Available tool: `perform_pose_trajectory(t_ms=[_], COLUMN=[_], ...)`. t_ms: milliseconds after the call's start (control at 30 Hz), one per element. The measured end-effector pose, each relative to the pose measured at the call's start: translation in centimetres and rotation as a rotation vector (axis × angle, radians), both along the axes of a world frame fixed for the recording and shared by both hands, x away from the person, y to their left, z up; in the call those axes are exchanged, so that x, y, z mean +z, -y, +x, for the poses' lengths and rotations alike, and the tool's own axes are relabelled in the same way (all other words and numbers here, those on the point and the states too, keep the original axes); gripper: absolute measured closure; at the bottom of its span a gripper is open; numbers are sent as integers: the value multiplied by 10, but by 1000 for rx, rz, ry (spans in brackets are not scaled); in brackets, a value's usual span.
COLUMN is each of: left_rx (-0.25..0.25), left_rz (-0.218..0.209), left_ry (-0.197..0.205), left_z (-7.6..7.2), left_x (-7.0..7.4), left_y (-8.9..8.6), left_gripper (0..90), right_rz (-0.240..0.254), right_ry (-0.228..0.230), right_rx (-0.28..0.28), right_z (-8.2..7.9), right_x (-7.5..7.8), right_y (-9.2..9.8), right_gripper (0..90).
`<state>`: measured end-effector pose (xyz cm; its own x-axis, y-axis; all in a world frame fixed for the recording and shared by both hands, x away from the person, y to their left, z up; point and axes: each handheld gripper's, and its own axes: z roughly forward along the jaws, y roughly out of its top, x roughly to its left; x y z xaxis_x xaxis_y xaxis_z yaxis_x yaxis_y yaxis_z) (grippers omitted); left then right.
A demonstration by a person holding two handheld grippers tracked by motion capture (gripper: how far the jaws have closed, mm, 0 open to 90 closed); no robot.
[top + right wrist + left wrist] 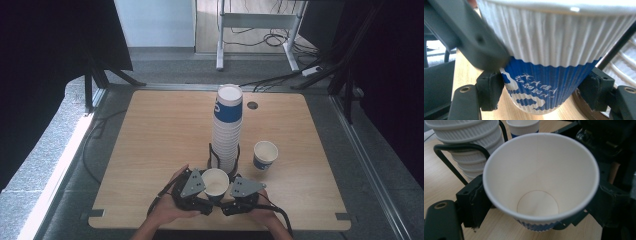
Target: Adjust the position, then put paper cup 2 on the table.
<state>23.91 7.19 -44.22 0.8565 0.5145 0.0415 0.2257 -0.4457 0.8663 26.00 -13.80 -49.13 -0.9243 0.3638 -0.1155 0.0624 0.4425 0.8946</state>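
Paper cup (215, 182) stands upright at the near table edge (150, 150), just in front of the cup stack (227, 125). Left gripper (206, 191) jaws loosened beside it; right gripper (226, 194) clamps its lower wall. One cup (265, 155) already stands right; most of the stack is left.

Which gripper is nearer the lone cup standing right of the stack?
Right. The right gripper sits just below-left of the lone cup; the left gripper is beyond it, farther left.

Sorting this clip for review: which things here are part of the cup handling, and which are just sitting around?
In the job:
- paper cup between both tongs
- left tongs
- right tongs
- cup stack in its black wire holder, close behind

Lying about:
- single cup standing to the right
- table with its cable hole
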Motion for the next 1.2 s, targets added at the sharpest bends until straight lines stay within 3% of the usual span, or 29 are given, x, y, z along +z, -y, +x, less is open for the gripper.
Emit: perform_pose_trajectory(t_ms=[233,300,367,467,700,967,1067,1200], left_rx=[-13,-21,-14,20,90,107,121,132], left_rz=[-74,-118,-136,-137,-135,-100,-63,-64], left_ry=[-1,-10,-5,15,13,6,5,0], left_z=[-1,-2,-2,-2,3,6,8,9], left_x=[6,8,9,10,5,-1,-5,-6], left_y=[-10,-17,-23,-30,-41,-38,-36,-38], left_gripper=[136,137,137,143,146,145,145,145], right_rz=[29,35,42,58,80,93,97,124], right_ry=[-12,-12,-17,-16,-6,9,14,28], right_rx=[-27,-35,-44,-64,-90,-91,-96,-100], right_z=[2,2,2,4,4,1,1,-3], right_x=[1,1,2,4,8,12,13,19], right_y=[6,7,10,14,23,26,28,34], right_gripper=[277,277,277,277,277,277,278,278])
